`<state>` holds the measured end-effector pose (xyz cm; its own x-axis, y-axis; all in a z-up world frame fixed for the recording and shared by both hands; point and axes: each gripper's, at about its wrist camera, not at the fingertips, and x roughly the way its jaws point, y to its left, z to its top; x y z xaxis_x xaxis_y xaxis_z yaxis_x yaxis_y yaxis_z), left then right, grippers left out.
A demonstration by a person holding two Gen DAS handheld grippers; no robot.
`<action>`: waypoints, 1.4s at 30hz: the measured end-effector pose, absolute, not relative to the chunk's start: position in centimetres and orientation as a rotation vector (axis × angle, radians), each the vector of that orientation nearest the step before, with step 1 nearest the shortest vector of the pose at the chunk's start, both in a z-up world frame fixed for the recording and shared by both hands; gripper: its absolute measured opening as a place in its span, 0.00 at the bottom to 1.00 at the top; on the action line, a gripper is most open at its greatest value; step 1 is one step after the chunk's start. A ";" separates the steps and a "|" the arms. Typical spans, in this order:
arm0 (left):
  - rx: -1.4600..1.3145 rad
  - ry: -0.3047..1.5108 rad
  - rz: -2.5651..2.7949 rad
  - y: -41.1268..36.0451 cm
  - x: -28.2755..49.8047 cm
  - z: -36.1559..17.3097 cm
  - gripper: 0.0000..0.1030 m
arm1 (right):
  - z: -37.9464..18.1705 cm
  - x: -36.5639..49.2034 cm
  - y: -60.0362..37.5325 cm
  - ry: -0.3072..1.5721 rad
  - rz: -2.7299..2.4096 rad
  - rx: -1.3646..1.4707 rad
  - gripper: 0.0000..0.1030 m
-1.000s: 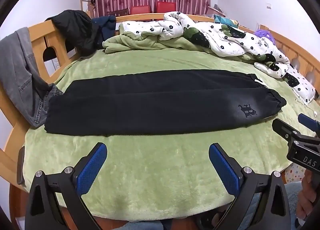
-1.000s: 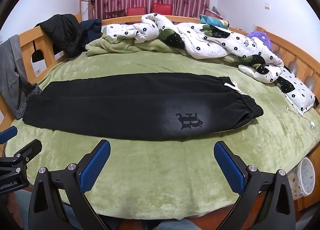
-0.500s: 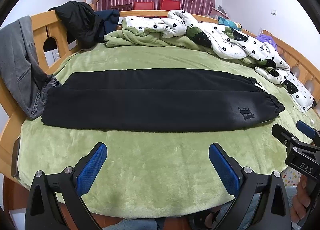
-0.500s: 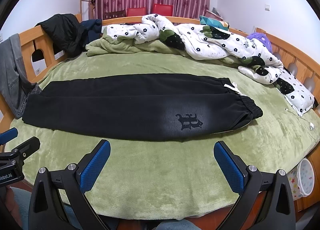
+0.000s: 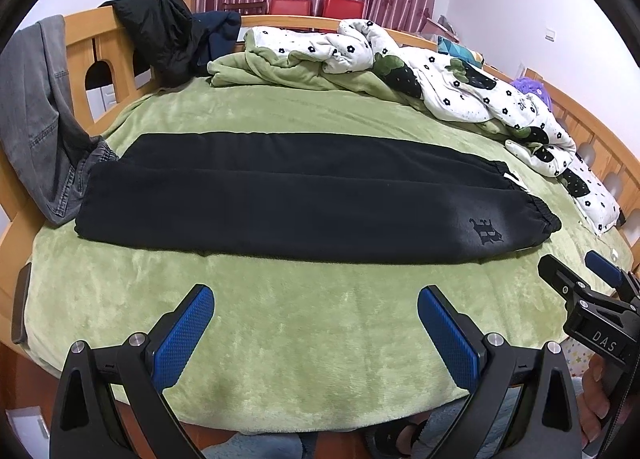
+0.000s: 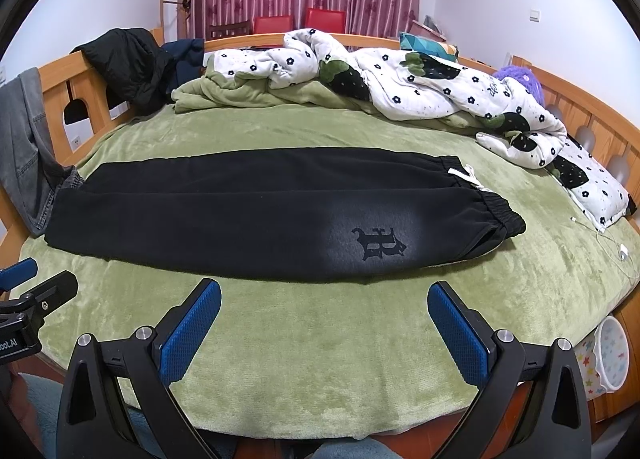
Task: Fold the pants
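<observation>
There is one pair of black pants and one green bed. Two tongs are in view, the left tongs and the right tongs. I count one flowered quilt, one grey jeans, one black jacket, two red chairs, and one white cable.

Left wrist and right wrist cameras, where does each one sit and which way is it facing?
Left wrist: on the left gripper off the bed's near edge, facing the black pants; its open fingers and the right gripper show.
Right wrist: on the right gripper, further toward the waistband; the left gripper shows.
Both share the pants, green blanket and floral quilt.
</observation>
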<state>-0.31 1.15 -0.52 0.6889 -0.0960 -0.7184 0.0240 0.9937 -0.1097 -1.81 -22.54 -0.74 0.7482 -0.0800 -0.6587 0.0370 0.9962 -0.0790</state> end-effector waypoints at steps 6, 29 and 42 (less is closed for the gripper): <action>-0.093 0.808 -0.067 1.1 -0.3 -0.6 1.00 | -0.8 -1.8 -22.5 0.722 -0.065 -0.066 0.99; -0.094 0.808 -0.068 1.2 -0.2 -0.4 1.00 | -0.8 -1.8 -22.3 0.720 -0.066 -0.065 0.99; -0.095 0.808 -0.068 1.3 -0.2 -0.4 1.00 | -0.8 -1.8 -22.1 0.720 -0.067 -0.067 0.99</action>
